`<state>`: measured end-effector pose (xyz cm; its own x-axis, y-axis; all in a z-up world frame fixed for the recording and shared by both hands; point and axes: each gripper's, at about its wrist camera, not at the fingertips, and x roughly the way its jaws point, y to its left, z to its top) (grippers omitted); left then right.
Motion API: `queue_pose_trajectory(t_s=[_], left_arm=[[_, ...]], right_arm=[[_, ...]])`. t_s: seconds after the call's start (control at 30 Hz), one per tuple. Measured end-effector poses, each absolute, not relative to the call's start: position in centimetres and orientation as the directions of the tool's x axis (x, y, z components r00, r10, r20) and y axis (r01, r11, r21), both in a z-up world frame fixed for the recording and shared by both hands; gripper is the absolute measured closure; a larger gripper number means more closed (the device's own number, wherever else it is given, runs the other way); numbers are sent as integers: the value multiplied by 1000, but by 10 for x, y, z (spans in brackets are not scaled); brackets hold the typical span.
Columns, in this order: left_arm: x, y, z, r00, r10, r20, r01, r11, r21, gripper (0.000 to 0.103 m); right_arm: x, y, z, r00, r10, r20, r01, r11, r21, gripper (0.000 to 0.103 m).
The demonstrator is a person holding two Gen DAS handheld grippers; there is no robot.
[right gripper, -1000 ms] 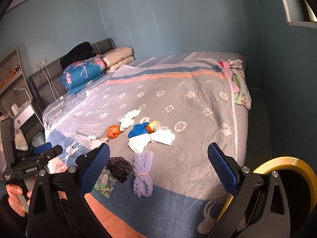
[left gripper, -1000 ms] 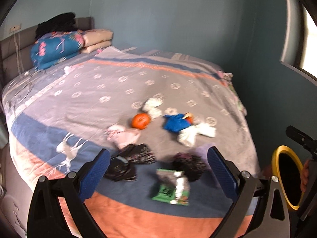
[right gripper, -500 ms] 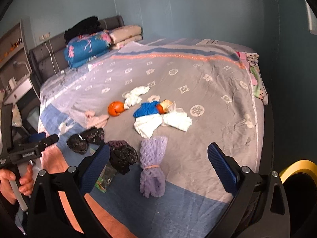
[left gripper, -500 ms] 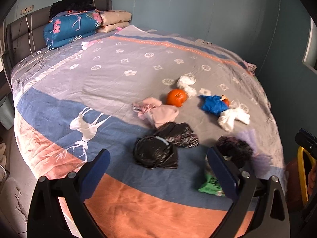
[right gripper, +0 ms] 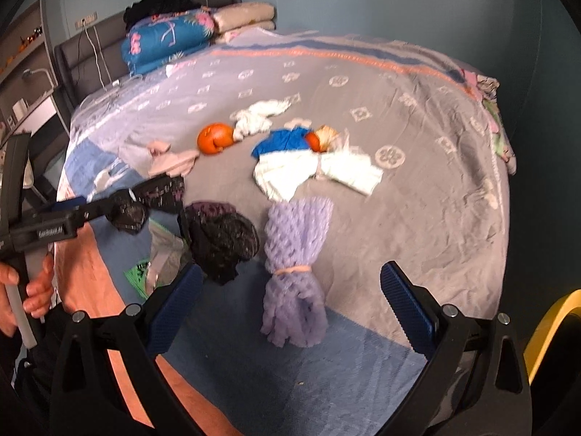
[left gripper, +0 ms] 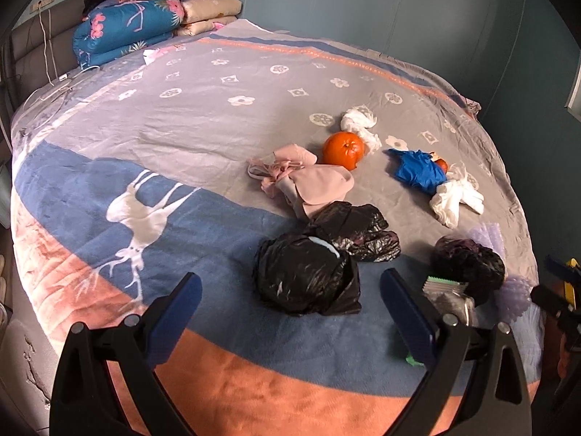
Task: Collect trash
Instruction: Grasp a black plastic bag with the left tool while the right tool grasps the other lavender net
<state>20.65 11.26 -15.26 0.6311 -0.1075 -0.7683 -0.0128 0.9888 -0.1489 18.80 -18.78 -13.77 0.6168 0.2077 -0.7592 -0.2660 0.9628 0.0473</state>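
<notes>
On the near end of the bed, the trash lies in a loose row, and each gripper has its own nearest piece. Furthest left, the left gripper hangs with its jaws spread wide and nothing between them; the crumpled black bag sits straight ahead of it, centred in the gap and close — a short push forward would seem to bring the pads to either side of it. A second black bag touches it from behind, with a pink cloth and an orange beyond. To the right of that, a green packet is partly hidden behind the right pad, and a darker bundle lies just past it.

Further right, the right gripper is also parted wide and empty. The purple mesh bundle lies directly between its fingers, its long axis running away from the camera (pinched at a band near the middle), so the jaws already stand across its narrow width. That dark bundle sits just left of it, near the left pad. The blue and white scraps lie farther up the cover, well apart from either tool.

Judging by this, the mesh belongs to the right hand and the black bag to the left — neither is gripped yet. A yellow-rimmed bin shows at the far right edge.
</notes>
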Motion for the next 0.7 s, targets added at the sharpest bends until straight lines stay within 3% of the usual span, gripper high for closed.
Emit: queue_pose_trajectory(t_s=[0.27,0.43,0.63,0.7], left_arm=[[226,111,-169,600,-132,-789,-14,984,-175,8],[231,108,-176,587,-151,-795,3,983,-184,10],[239,103,-184,566,-179,-805,41,981,-189,31],[240,100,-186,560,-184,-808,54,981,-186,43]], right_arm=[[200,-182,-157,578,199,-791,-265,963,49,9],[207,-178,-164,570,178,-802,-264,964,27,15],[217,-176,-176,543,162,-824,-253,967,24,26],[219,-175,-179,532,162,-831,-250,968,29,34]])
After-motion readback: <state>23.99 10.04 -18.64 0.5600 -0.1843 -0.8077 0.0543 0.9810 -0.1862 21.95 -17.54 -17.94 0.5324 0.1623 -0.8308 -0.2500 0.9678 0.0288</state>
